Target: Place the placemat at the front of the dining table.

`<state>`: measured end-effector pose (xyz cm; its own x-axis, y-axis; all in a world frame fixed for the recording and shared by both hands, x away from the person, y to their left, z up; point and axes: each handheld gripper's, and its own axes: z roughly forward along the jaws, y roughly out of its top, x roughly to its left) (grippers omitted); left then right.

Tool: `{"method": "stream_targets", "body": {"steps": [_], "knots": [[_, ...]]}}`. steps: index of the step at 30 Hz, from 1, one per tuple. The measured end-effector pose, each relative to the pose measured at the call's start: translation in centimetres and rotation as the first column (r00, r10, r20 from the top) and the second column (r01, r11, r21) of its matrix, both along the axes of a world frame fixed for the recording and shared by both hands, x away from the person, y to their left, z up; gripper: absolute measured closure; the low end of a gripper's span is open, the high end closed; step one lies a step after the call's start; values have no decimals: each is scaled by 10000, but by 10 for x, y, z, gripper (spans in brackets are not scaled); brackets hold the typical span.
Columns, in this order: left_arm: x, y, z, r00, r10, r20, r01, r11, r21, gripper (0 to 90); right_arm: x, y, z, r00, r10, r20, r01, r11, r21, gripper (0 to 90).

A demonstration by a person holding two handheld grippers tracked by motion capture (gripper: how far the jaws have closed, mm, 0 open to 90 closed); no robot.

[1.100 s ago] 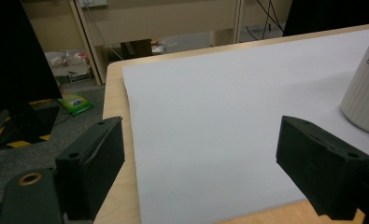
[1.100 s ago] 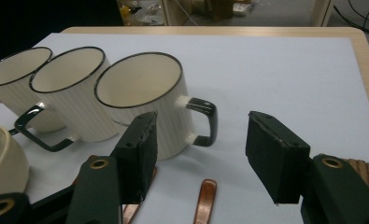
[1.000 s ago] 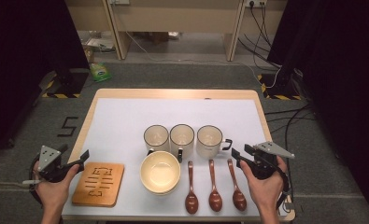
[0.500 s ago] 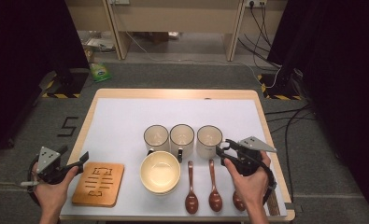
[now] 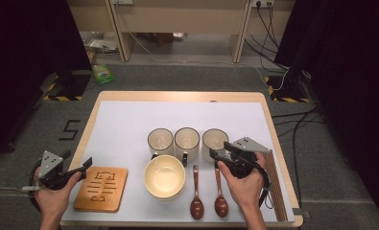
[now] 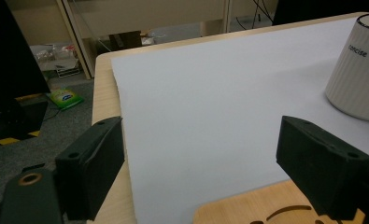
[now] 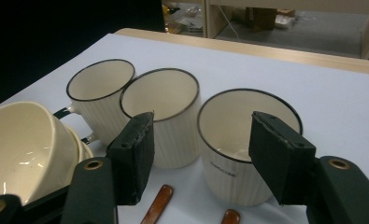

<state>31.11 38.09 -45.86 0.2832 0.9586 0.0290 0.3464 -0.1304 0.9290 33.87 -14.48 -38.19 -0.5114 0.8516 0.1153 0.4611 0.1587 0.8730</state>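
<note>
Readable writing: "toncise" on the left mug (image 6: 359, 70), seen in the left gripper view. Small print on the right mug (image 7: 240, 144), too small to read. Right gripper (image 7: 198, 156) has its jaws wide apart, empty, just short of the right mug and roughly in line with it; the middle mug (image 7: 166, 112) stands close on that mug's left. Spoon handles (image 7: 159, 203) lie under the jaws. Bowl (image 5: 164, 176) sits left of the spoons. Left gripper (image 6: 198, 161) spread wide, empty, over the wooden coaster (image 5: 102, 188) at the table (image 5: 129, 96) edge.

Even overhead light, dark surroundings, soft shadows, mildly soft focus, near jaws slightly blurred
</note>
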Motion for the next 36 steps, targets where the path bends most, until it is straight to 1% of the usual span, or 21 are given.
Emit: {"method": "stream_targets", "body": {"steps": [5,8,10,13,14,16,19,20,22,27,30,34,36], "knots": [[-2,2,-1,9999,-43,-136,44,10000,85,147,0,8,1,9998,194,60,-193,9998,-48,408],[-3,3,-2,9997,-104,-227,106,9999,112,147,1,14,1,9996,271,24,-271,9996,-60,408],[-4,3,-3,9994,-160,-302,166,9997,191,147,2,21,1,9991,423,-21,-423,9991,-51,416],[-4,3,-3,9992,-181,-345,189,9996,226,147,2,24,0,9989,458,-43,-458,9989,-36,416],[-5,3,-3,9992,-176,-362,185,9995,248,147,2,27,0,9989,472,31,-472,9989,-84,407],[-5,3,-3,9991,-164,-392,175,9995,276,147,2,29,0,9989,461,26,-461,9989,-71,404],[-4,3,-3,9990,-163,-415,174,9995,272,146,3,33,1,9987,510,29,-509,9987,-68,400],[-4,2,-3,9990,-129,-432,145,9992,362,145,4,37,1,9983,591,7,-591,9982,-66,400],[-4,1,-3,9990,-152,-429,169,9991,383,145,4,41,2,9976,688,65,-688,9976,-107,400],[-4,1,-3,9988,-157,-472,175,9991,384,145,5,49,3,9966,812,99,-811,9966,-120,396],[-4,1,-4,9986,-178,-507,201,9988,444,145,6,53,4,9963,856,77,-855,9963,-61,390],[-5,3,-3,9990,-108,-424,125,9991,414,146,6,60,5,9957,919,143,-919,9958,13,389],[-6,4,-3,9990,-121,-434,141,9988,466,147,6,66,5,9948,1016,116,-1016,9948,-9,390]]}}
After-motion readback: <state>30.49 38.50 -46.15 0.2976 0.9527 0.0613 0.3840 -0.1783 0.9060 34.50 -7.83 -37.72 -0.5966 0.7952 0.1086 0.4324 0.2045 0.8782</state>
